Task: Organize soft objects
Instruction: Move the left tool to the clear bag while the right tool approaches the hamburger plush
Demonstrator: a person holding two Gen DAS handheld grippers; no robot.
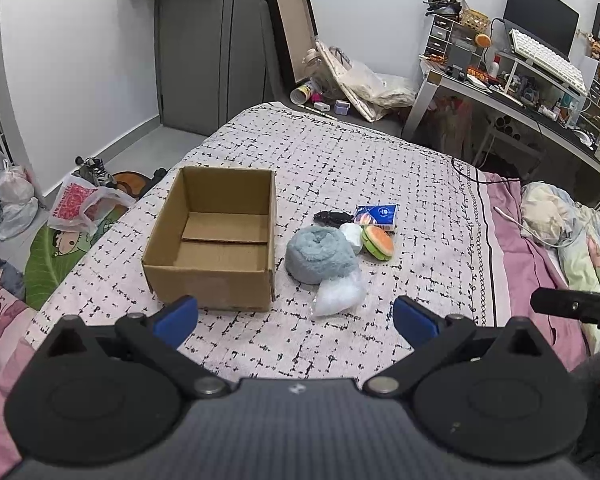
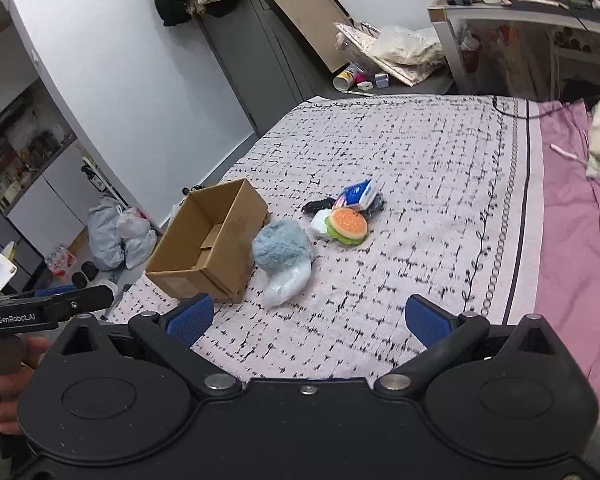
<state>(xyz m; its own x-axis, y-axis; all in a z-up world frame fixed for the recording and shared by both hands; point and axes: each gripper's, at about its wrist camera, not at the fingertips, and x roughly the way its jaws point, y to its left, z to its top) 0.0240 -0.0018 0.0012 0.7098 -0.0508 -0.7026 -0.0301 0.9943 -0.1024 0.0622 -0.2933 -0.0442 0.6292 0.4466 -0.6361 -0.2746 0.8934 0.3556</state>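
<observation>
"GenRobot.AI" is printed on the black left gripper (image 2: 48, 308); it and the right gripper (image 2: 308, 320) gape wide, empty; the open brown cardboard box (image 1: 212, 240) sits beside the fluffy blue-grey towel roll (image 1: 320, 254); the blue tissue pack (image 1: 376, 216) has unreadable print.

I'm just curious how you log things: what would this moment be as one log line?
left gripper open, empty | right gripper open, empty | cardboard box empty | soft items beside box: blue towel, burger toy

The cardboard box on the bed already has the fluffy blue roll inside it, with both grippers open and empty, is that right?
Not quite: the cardboard box is empty, and the fluffy blue roll lies on the bed beside it, as the left wrist view shows. Both the left gripper and right gripper are open and empty.
</observation>
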